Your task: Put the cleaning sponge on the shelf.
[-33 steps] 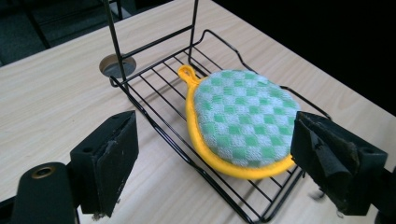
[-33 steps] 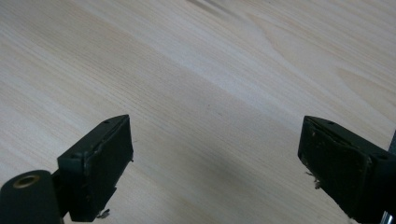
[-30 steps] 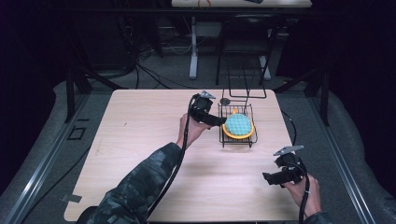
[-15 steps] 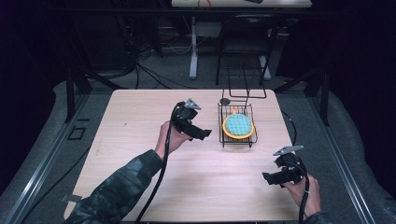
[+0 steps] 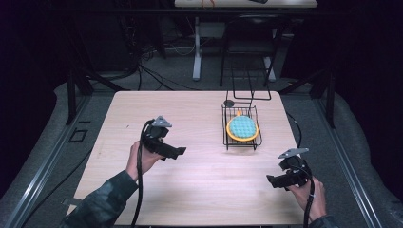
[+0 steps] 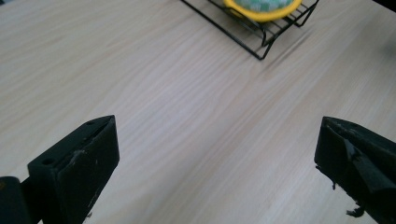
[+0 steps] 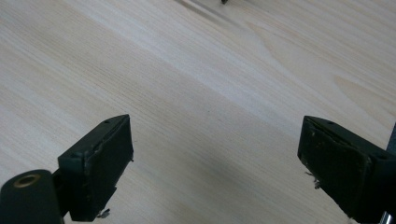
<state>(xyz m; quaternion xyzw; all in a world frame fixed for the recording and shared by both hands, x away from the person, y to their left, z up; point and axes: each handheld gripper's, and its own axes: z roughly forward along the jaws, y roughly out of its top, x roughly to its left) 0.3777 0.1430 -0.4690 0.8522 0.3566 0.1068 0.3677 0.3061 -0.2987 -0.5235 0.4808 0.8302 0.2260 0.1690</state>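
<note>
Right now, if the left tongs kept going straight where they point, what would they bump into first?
Probably the rack with the yellow plate on it. The open left tongs aim across bare table toward it, though depth is hard to judge.

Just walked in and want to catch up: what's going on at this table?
A person holds a gripper in each hand. The left gripper, jaws just opened and empty, is drawing away from the wire rack, where a teal-and-yellow plate lies. The right gripper rests open near the table's front right corner, holding nothing.
</note>
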